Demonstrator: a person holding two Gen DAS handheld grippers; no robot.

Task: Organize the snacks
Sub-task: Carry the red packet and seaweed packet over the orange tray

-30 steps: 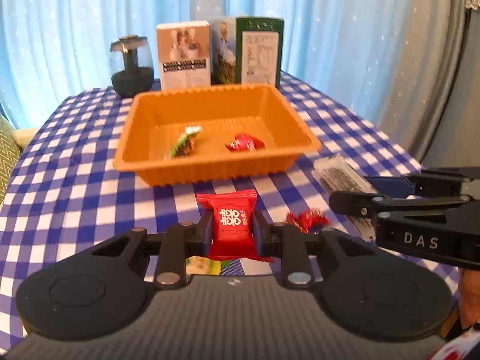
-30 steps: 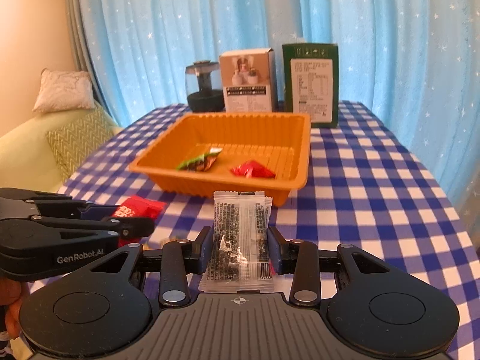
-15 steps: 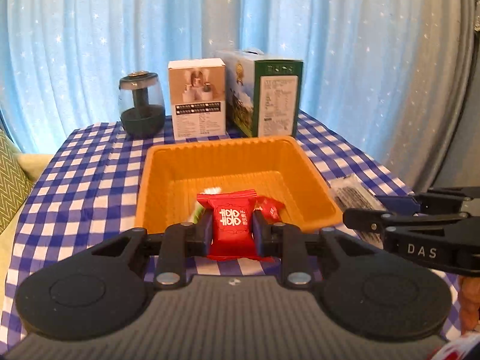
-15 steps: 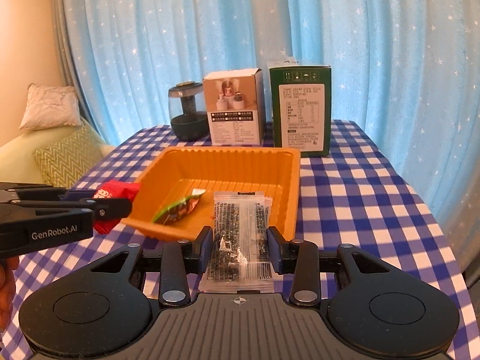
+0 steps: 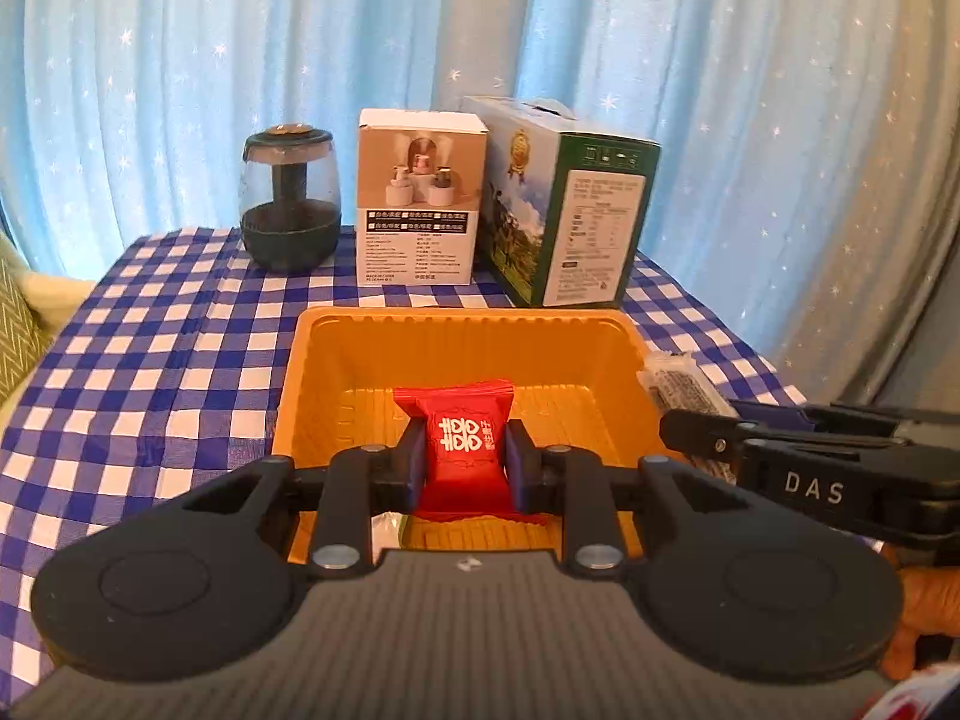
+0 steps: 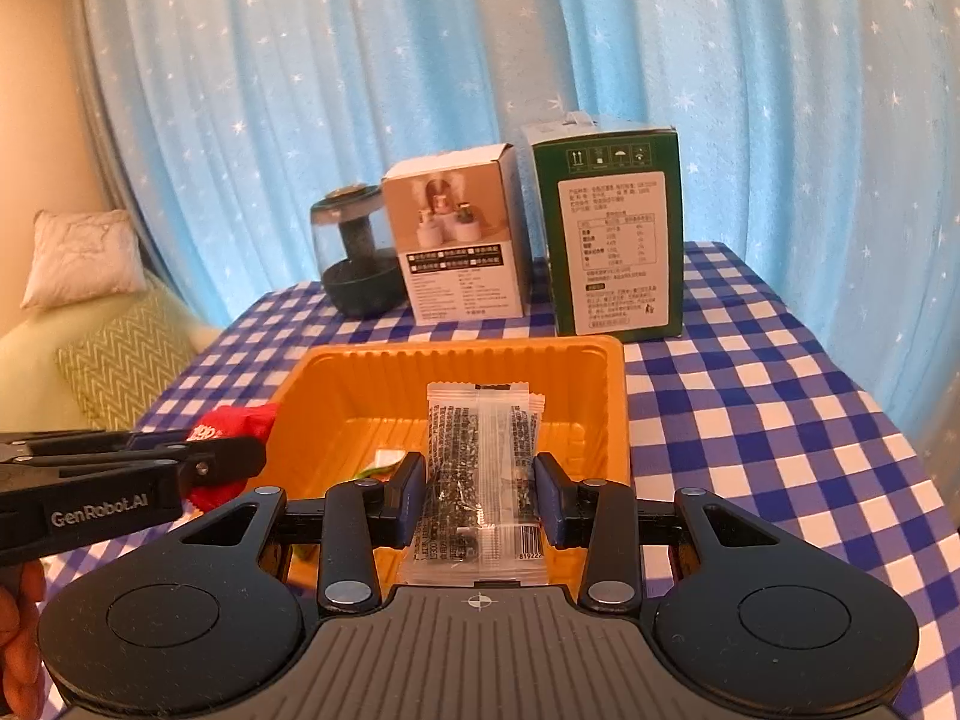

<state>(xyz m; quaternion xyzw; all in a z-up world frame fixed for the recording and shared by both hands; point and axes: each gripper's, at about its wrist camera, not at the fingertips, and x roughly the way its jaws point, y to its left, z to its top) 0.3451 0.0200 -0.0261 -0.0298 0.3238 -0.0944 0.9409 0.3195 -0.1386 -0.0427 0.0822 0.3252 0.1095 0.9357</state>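
Note:
My left gripper (image 5: 465,459) is shut on a red snack packet (image 5: 462,450) with white characters and holds it above the orange tray (image 5: 468,324). My right gripper (image 6: 480,495) is shut on a clear packet of dark snack (image 6: 480,468) and holds it above the same tray (image 6: 468,354). Each gripper shows at the edge of the other's view, the right one (image 5: 690,423) and the left one (image 6: 240,450). A green-wrapped snack (image 6: 378,465) lies in the tray, mostly hidden behind my right fingers.
On the blue checked tablecloth (image 5: 168,360), behind the tray, stand a dark glass humidifier (image 5: 291,198), a white box (image 5: 417,198) and a green carton (image 5: 576,204). A blue starred curtain hangs behind. A sofa with cushions (image 6: 114,360) is to the left.
Both grippers have risen and moved forward with their packets, from the table in front of the tray to above the tray. Both stayed shut.

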